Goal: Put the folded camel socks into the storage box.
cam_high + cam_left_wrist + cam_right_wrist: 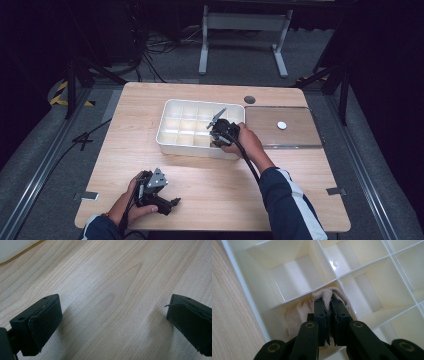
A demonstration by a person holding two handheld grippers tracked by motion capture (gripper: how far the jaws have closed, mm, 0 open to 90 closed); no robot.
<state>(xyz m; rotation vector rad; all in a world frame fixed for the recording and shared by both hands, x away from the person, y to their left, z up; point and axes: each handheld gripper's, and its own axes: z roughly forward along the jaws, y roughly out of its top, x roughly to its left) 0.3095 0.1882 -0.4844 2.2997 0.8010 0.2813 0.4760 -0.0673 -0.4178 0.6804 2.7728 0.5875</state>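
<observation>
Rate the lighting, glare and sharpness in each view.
High view: table brightly lit, surroundings dark, slightly soft. Left gripper view: wood sharp, soft shadows beside the open left gripper. Right gripper view: glare spot on divided tray; beige cloth sharp.

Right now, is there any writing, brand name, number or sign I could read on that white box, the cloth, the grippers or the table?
None: no legible text anywhere.
The white compartment box is plain.
The beige cloth pinched by the right gripper carries no label.
The left gripper has bare black pads.
The wooden table and the clear lid show no markings.
</observation>
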